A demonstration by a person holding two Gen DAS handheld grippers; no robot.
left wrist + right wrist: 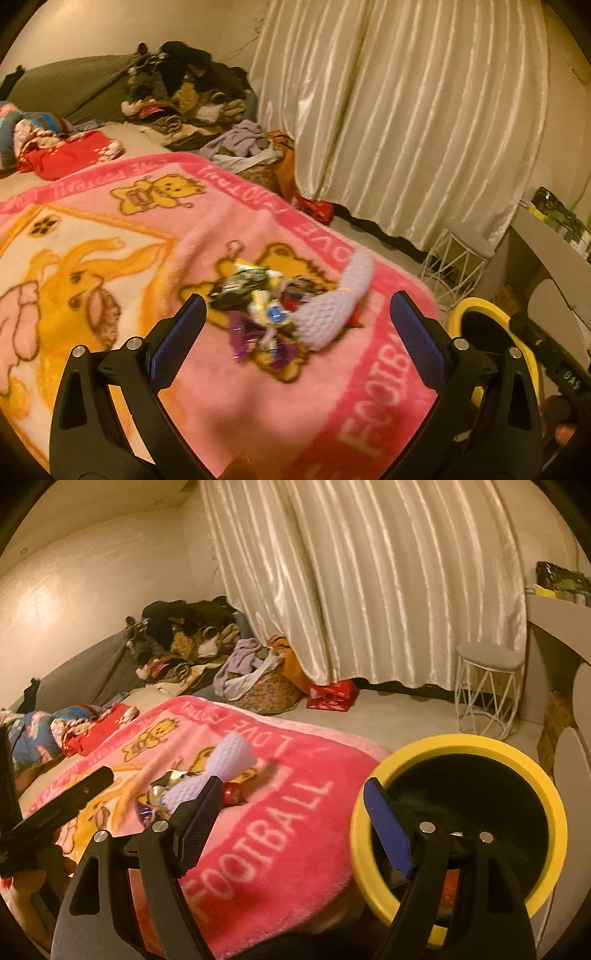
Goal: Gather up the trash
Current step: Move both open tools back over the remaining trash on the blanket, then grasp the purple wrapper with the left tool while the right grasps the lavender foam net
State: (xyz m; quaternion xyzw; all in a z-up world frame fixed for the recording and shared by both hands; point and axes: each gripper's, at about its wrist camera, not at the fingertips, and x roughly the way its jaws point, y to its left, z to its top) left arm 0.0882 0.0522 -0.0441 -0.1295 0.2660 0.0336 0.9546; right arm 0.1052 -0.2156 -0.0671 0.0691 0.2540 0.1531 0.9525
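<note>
Pink fleece, printed with yellow bears and the word FOOTBALL, forms the blanket point(229, 387) that fills the lower left of both views and carries everything I am working on. Cream satin curtains point(406, 110) hang across the upper right of my left wrist view, and a heap of dark and mixed clothes point(184, 92) lies in the upper left at the far end of the bed. A yellow-rimmed bin point(546, 786) with a black interior sits at the lower right of my right wrist view, just beside the blanket's edge; a white wire stool point(487, 686) stands on the floor above it. My left gripper point(297, 314) has its jaws wide apart and holds nothing; between the blue pads, slightly beyond them, lies the trash pile point(255, 306), a blurred cluster of crumpled wrappers in the centre of that view. A pale lilac foam net sleeve point(332, 314) lies touching the pile on its right. My right gripper point(291, 794) also has its jaws apart and empty, the right finger overlapping the bin's rim in the picture; whether it touches I cannot tell. A small red can point(236, 792) lies just right of the sleeve.
</note>
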